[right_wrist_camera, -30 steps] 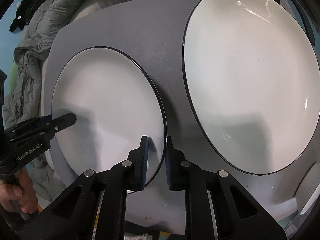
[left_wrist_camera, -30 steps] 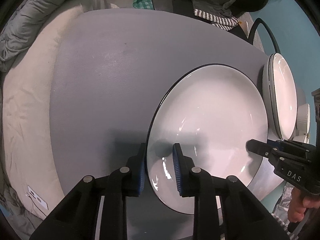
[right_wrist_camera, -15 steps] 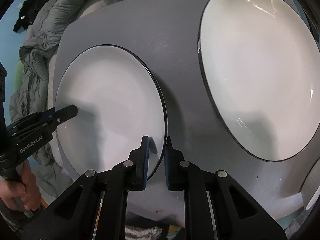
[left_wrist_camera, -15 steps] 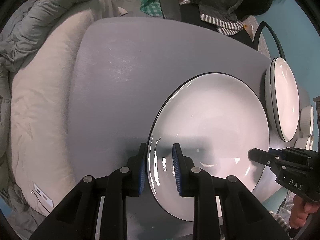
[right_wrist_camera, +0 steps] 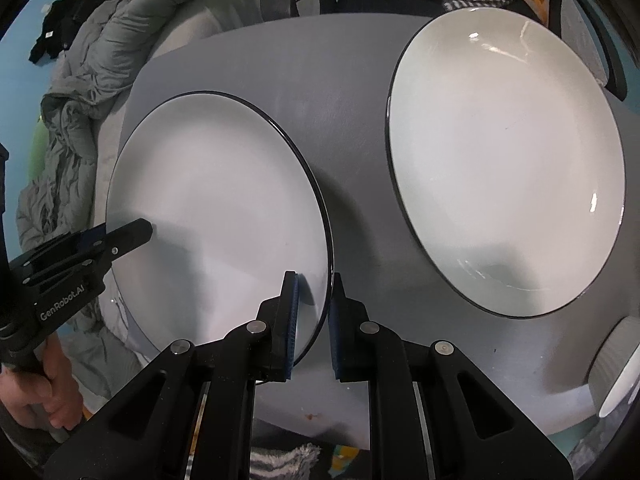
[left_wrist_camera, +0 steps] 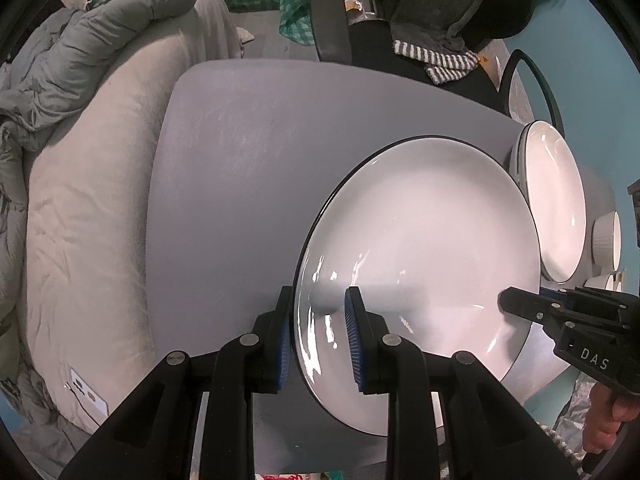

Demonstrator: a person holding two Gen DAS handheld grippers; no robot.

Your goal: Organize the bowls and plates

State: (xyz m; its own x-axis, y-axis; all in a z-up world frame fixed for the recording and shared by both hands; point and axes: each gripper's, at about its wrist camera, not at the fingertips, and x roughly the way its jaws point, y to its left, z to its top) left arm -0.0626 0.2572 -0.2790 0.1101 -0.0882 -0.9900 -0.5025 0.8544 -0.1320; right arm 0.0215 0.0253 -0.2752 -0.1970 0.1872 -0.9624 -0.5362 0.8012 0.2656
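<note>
Raised off the table [left_wrist_camera: 224, 200], plate [left_wrist_camera: 420, 260] apparently clamped by both downward-pointing grippers.

White letters "DAS" stand on the black body of the right claw [left_wrist_camera: 520, 304], seen from the left wrist view. "GenRobot.AI" runs in white along the black body of the left claw [right_wrist_camera: 138, 234] in the right wrist view; its last characters are small, perhaps misread.
</note>
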